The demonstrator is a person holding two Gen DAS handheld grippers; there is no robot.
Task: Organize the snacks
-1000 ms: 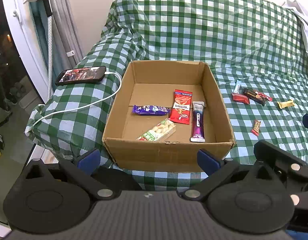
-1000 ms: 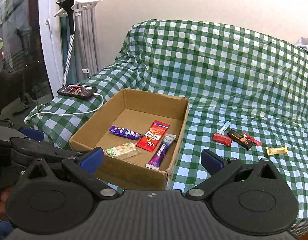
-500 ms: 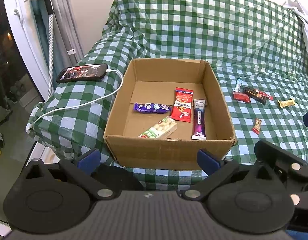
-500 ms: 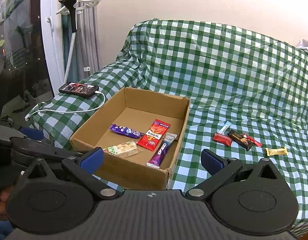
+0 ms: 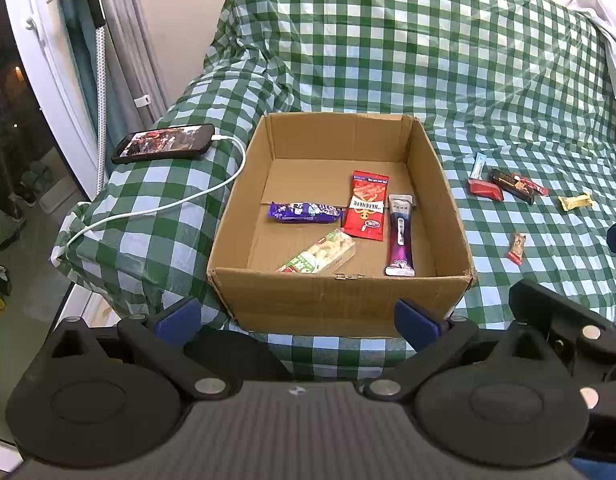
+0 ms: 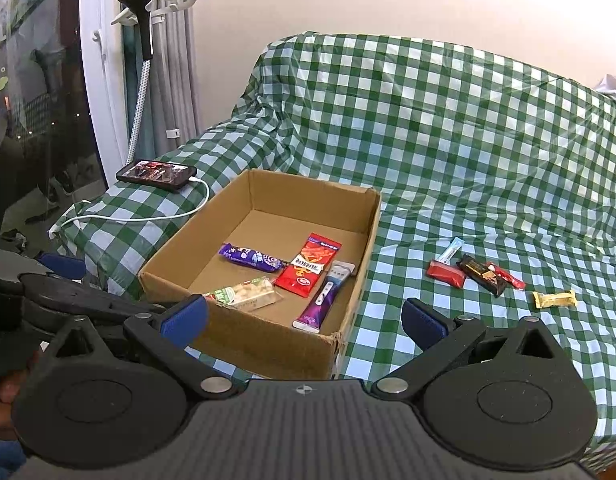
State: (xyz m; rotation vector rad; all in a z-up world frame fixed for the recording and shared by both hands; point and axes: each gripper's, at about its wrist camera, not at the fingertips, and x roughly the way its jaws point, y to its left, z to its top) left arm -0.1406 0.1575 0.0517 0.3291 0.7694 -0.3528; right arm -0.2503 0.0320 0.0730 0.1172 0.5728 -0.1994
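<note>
An open cardboard box [image 5: 339, 300] sits on a green checked cloth; it also shows in the right wrist view [image 6: 264, 344]. Inside lie a purple bar [image 5: 306, 212], a red packet [image 5: 367, 210], a purple-and-white stick [image 5: 400, 236] and a green-and-white nut pack [image 5: 319, 254]. To its right on the cloth lie a red wrapper [image 6: 445, 274], a dark bar [image 6: 481, 274], a blue-white stick [image 6: 449, 250], a gold candy [image 6: 555, 300] and a small red-brown candy [image 5: 516, 248]. My left gripper [image 5: 298, 318] and right gripper [image 6: 304, 320] are both open and empty, held before the box's near wall.
A phone [image 5: 164, 143] with a lit screen lies left of the box, its white cable [image 5: 160, 210] trailing over the cloth's edge. A garment steamer on a hose [image 6: 142, 40] stands by the glass door at left. The cloth rises into a backrest behind.
Both grippers have drawn back and risen slightly, so the box sits a little farther and higher in view. Nothing was picked up or let go.
</note>
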